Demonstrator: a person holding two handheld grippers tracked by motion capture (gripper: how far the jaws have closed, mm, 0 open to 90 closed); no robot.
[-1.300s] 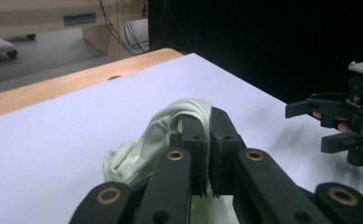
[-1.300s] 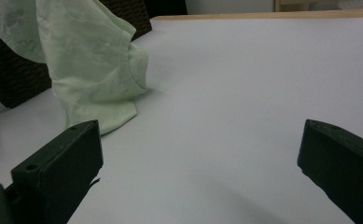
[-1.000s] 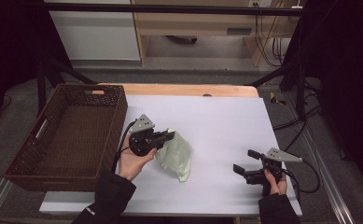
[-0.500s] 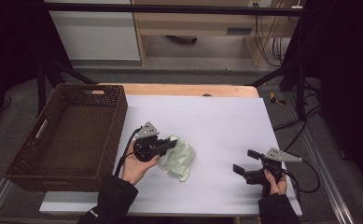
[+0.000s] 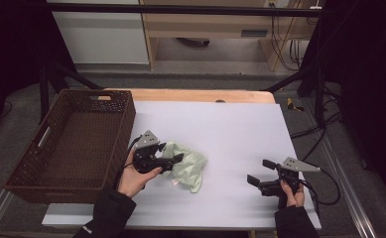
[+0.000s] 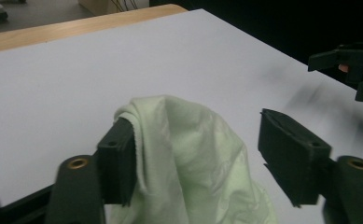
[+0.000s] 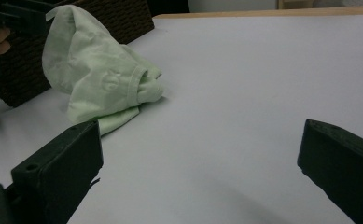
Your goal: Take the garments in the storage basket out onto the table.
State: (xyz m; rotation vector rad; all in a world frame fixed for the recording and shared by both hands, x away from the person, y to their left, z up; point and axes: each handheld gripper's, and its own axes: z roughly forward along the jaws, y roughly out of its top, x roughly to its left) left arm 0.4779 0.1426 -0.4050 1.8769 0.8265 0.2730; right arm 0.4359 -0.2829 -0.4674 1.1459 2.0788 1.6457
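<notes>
A crumpled pale green cloth (image 5: 189, 169) lies on the white table sheet (image 5: 230, 129), left of centre. My left gripper (image 5: 172, 152) is at the cloth's left end, and its jaws have just been opening. In the left gripper view the cloth (image 6: 202, 186) sits between the jaws and drapes against the left one, while the right jaw stands apart from it. My right gripper (image 5: 258, 171) rests open near the front right, with nothing between its fingers; its own view shows the cloth (image 7: 100, 74) farther off.
A dark brown wicker basket (image 5: 126, 119) stands at the table's left, close beside the left hand. A wooden strip (image 5: 205, 95) runs along the far edge. Bare white sheet lies between the cloth and the right gripper.
The left gripper has come down and toward the front with the cloth, and its jaws have opened. The cloth now rests lower on the sheet. The right gripper has not moved.
</notes>
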